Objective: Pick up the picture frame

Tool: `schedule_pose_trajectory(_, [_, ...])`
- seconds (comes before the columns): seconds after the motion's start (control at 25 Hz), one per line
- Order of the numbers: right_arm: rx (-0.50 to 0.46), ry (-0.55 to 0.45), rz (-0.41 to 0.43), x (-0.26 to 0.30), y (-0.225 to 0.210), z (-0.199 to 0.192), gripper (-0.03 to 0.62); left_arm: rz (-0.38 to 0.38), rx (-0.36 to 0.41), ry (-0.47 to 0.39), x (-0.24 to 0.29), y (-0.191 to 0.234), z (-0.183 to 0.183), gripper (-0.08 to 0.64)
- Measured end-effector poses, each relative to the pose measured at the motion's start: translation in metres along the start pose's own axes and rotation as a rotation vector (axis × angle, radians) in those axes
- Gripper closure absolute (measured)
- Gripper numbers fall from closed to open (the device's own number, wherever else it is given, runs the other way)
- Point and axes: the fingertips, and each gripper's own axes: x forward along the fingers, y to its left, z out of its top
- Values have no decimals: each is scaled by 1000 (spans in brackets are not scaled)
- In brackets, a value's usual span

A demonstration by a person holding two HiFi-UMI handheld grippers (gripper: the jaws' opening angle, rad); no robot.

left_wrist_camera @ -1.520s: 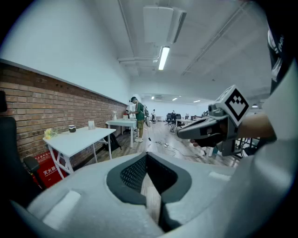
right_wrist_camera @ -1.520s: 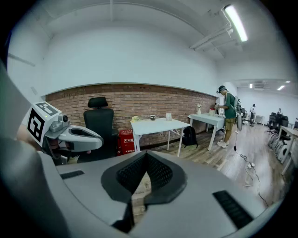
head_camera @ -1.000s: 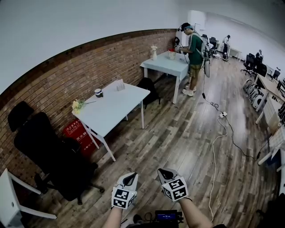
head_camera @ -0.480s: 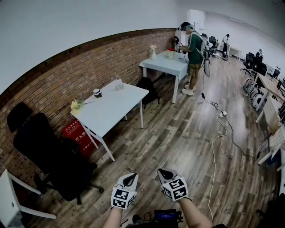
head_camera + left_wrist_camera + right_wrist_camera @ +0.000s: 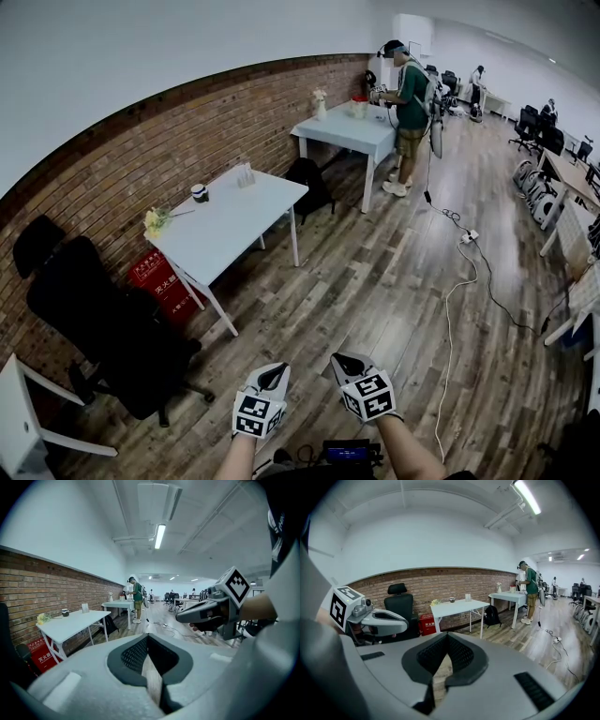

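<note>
Table: picture frame well beyond left tool

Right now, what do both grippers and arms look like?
Left gripper and right gripper match: light grey moulded shells with black textured pads that form a V notch. Each has a black-and-white marker cube behind. Forearms are bare, no sleeves visible.

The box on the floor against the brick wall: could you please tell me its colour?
The box is red, best seen in the head view.
</note>
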Motion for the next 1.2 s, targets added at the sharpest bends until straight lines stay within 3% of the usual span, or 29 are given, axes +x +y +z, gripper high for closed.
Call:
schedule_pose_trajectory(0.28, [28,18,13,-9,-26,-19,584,32,-27,10,10,-17,-6,548])
schedule_pose_trajectory(0.64, [50,53,1,6,-54,-30,584,32,-50,35,38,-5,-13,548])
schedule_pose_trajectory(0.96, [55,79,-30,57,-90,-21,584,-6,-76,38,98,37,-14,548])
schedule_pose_trajectory(1.2, [66,87,-53,120,-118,12,583,-40,-72,38,149,90,4,548])
